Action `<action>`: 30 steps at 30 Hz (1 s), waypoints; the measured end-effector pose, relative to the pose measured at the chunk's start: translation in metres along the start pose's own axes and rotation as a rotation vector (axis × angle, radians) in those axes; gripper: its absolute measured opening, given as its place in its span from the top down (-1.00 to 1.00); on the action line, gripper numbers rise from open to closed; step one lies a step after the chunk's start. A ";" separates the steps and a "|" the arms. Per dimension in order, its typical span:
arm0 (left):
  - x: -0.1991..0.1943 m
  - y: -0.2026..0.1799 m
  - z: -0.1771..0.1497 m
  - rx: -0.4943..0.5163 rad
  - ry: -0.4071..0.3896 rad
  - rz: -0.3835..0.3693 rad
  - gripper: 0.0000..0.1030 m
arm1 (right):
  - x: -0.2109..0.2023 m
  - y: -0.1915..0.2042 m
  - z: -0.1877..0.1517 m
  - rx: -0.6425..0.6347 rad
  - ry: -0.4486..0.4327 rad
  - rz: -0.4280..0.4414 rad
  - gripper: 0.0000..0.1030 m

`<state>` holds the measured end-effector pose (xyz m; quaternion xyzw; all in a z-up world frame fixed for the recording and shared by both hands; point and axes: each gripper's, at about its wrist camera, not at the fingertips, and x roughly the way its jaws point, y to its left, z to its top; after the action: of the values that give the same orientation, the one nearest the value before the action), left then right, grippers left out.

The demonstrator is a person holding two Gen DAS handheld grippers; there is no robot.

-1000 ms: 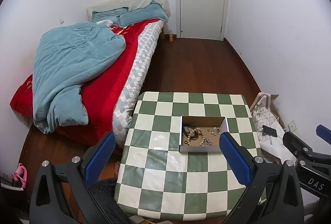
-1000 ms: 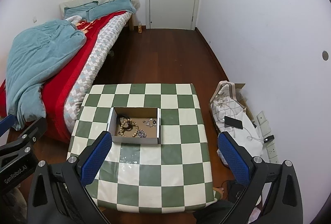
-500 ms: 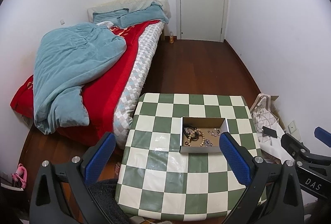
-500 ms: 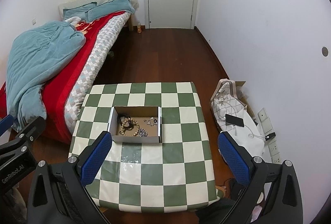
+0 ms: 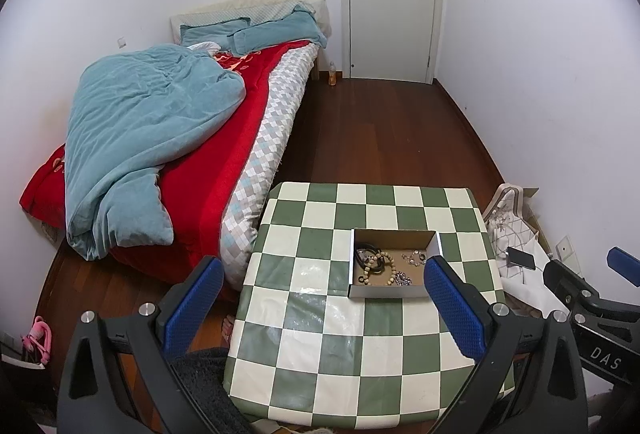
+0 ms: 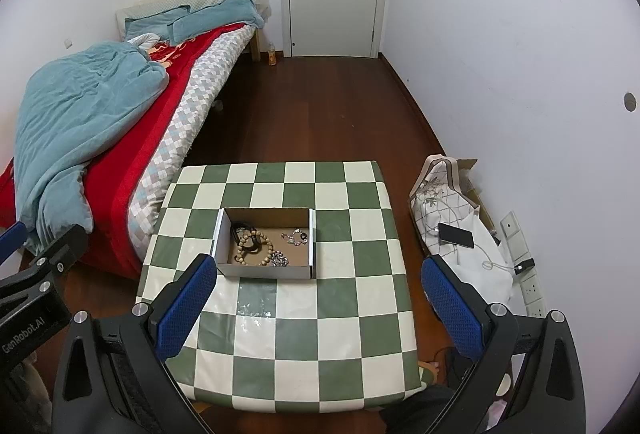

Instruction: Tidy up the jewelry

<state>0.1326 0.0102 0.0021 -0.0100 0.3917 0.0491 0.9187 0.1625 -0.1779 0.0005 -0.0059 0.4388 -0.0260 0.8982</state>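
Item one: I am holding the left gripper [image 5: 320, 300] spread wide, empty, at the bottom of its frame above the chequered bench [image 5: 320, 354]. Item two: I am holding the right gripper [image 6: 318, 300] likewise spread and empty. Item three: cardboard box [image 6: 264, 271] sitting at centre frame on the bench, containing a wooden bead bracelet [image 6: 256, 248], black cord [image 6: 241, 228] and silver chains [image 6: 294, 237]. Item four: bed [image 5: 208, 161] lying at left.

Each hand-held gripper, left [image 5: 324, 298] and right [image 6: 320, 294], has a black plastic frame with silver screws and blue textured finger pads [image 5: 454, 310]; one body reads "DAS", the other "GenRobot.AI".
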 end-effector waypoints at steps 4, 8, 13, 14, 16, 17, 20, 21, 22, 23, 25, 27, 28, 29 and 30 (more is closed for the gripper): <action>0.000 0.000 0.000 0.001 0.001 0.001 -0.99 | 0.000 0.000 0.000 0.002 0.000 0.000 -1.00; 0.000 -0.001 0.000 0.001 0.001 0.001 -0.99 | 0.000 0.000 0.000 0.001 -0.001 0.000 -1.00; -0.001 -0.002 0.001 -0.001 0.000 0.000 -0.99 | -0.001 -0.001 0.001 0.001 -0.001 0.001 -1.00; -0.001 -0.002 0.000 0.000 0.000 0.003 -0.99 | -0.001 -0.001 0.001 0.002 -0.001 0.002 -1.00; -0.002 -0.002 0.002 0.003 -0.002 0.002 -0.99 | -0.001 -0.001 0.001 0.002 -0.002 0.000 -1.00; -0.002 -0.002 0.003 0.004 -0.003 0.003 -0.99 | -0.001 0.000 0.001 0.002 -0.003 0.000 -1.00; -0.002 -0.002 0.003 0.000 -0.003 0.001 -0.99 | -0.002 -0.001 0.002 0.003 -0.003 -0.001 -1.00; -0.002 -0.002 0.003 0.000 -0.002 0.002 -0.99 | -0.002 -0.001 0.003 0.004 -0.002 0.000 -1.00; -0.002 -0.002 0.002 0.002 -0.001 0.002 -0.99 | -0.002 0.000 0.003 0.005 -0.002 0.001 -1.00; -0.002 -0.001 0.002 0.002 -0.001 0.002 -0.99 | -0.002 -0.001 0.003 0.003 -0.003 -0.001 -1.00; -0.002 -0.001 0.002 0.002 -0.001 0.002 -0.99 | -0.002 0.000 0.003 0.002 -0.003 -0.001 -1.00; -0.002 -0.002 0.002 0.003 0.000 0.002 -0.99 | -0.002 -0.001 0.003 0.003 -0.003 -0.001 -1.00; -0.003 -0.003 0.002 0.004 0.000 0.002 -0.99 | -0.003 -0.001 0.004 0.003 -0.003 -0.002 -1.00; -0.003 -0.003 0.003 0.005 0.001 0.002 -0.99 | -0.003 -0.001 0.004 0.003 -0.002 0.000 -1.00; -0.003 -0.003 0.003 0.005 0.001 0.002 -0.99 | -0.003 -0.001 0.004 0.004 -0.003 -0.001 -1.00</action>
<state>0.1329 0.0068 0.0063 -0.0074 0.3922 0.0492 0.9185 0.1635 -0.1786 0.0052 -0.0043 0.4374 -0.0272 0.8989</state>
